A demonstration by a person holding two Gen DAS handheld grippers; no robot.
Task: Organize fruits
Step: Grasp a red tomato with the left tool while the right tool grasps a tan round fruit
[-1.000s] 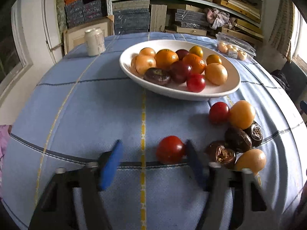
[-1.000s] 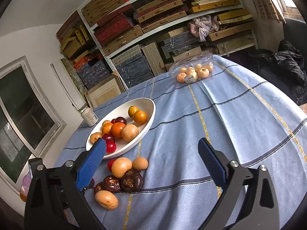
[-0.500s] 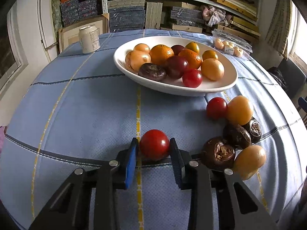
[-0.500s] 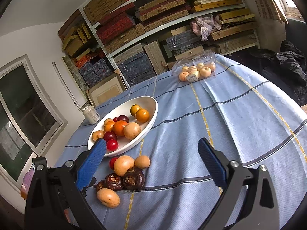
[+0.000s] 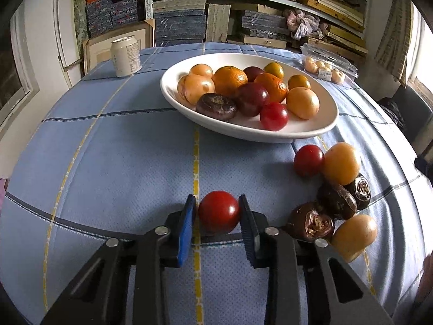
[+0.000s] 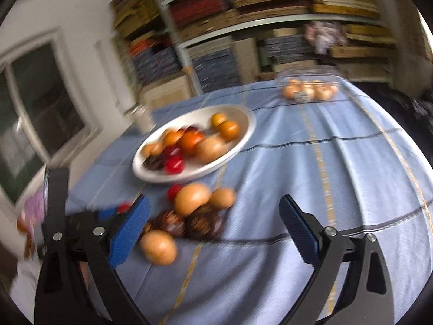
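Observation:
My left gripper (image 5: 218,216) is shut on a red tomato (image 5: 219,211) just above the blue tablecloth. A white oval bowl (image 5: 305,132) beyond it holds several oranges, plums, yellow fruits and a red tomato. To the right lie loose fruits: a second red tomato (image 5: 308,160), an orange-yellow fruit (image 5: 341,163), dark brown fruits (image 5: 335,201) and a yellow fruit (image 5: 354,233). My right gripper (image 6: 213,227) is open and empty above the cloth, with the loose fruit pile (image 6: 192,199) just ahead on its left. The right wrist view is blurred.
A white can (image 5: 125,55) stands at the table's far left. A clear plastic box of small fruits (image 5: 328,65) sits at the far right. Shelves of stacked boards stand behind the table. The table edge curves close on the right.
My left gripper closed on the red tomato and holds it. My right gripper swung left and closer toward the loose fruit pile, still open.

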